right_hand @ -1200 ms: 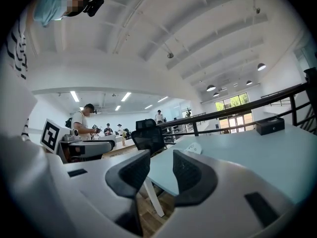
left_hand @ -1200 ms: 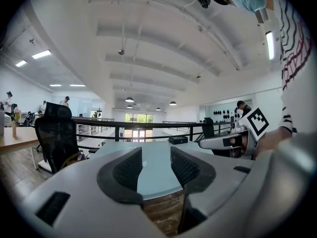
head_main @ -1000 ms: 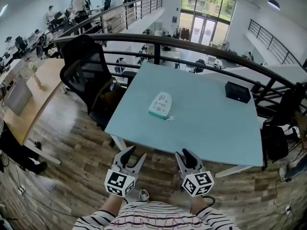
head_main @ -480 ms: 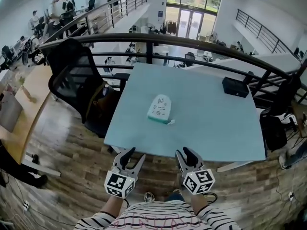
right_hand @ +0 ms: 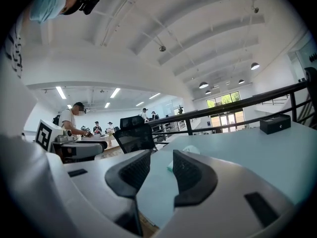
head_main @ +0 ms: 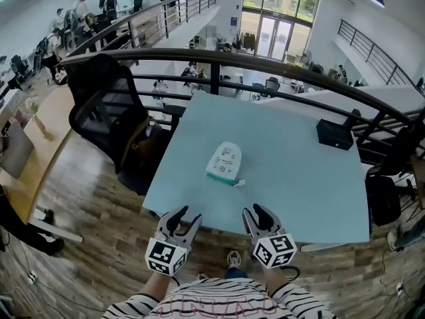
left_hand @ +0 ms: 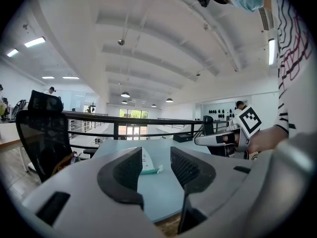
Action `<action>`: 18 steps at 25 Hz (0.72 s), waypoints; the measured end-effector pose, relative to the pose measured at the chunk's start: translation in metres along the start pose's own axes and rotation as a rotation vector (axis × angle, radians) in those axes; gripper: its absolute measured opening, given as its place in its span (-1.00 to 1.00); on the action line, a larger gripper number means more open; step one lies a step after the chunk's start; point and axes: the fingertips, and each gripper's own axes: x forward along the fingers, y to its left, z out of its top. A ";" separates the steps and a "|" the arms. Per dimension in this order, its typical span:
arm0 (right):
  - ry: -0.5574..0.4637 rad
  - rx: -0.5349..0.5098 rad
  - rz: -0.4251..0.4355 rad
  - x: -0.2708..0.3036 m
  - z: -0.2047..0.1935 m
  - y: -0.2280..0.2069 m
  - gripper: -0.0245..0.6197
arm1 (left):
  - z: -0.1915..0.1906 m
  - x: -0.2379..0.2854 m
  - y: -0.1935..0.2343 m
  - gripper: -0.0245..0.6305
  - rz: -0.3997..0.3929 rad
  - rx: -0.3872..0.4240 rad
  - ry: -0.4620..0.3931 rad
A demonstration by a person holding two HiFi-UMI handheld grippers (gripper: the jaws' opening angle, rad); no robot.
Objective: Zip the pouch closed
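The small white fabric pouch with a teal edge (head_main: pixel 224 163) is lying flat near the middle of the pale blue square table (head_main: pixel 299 178), with its teal zip edge facing the person. A small pale zip pull (head_main: pixel 239 182) is projecting at that edge's right-hand corner.

The left gripper (head_main: pixel 179 216) and the right gripper (head_main: pixel 259 214) are hovering side by side just off the near table edge, well apart from the pouch. Both gripper views are showing the jaws spread with nothing between them.

Handling estimate: the pouch is looking light, soft and limp, so it is likely sliding or bunching if the pull is drawn unopposed. One gripper should be pinching the fabric at the teal edge close to the zip's end, while the other is taking the pull itself. The pull is small, so the jaws need closing squarely on it.

A black rectangular box (head_main: pixel 334 133) is sitting at the far right corner, clear of the work.
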 end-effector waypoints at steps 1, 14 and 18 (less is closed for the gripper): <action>0.007 -0.004 0.008 0.004 0.001 -0.006 -0.50 | 0.001 0.006 0.001 -0.44 0.008 0.000 0.000; 0.102 -0.050 0.099 0.060 0.005 -0.090 -0.50 | -0.001 0.094 0.006 -0.44 0.097 -0.031 0.014; 0.128 -0.073 0.131 0.073 0.005 -0.111 -0.50 | -0.006 0.114 0.004 -0.44 0.129 -0.038 0.025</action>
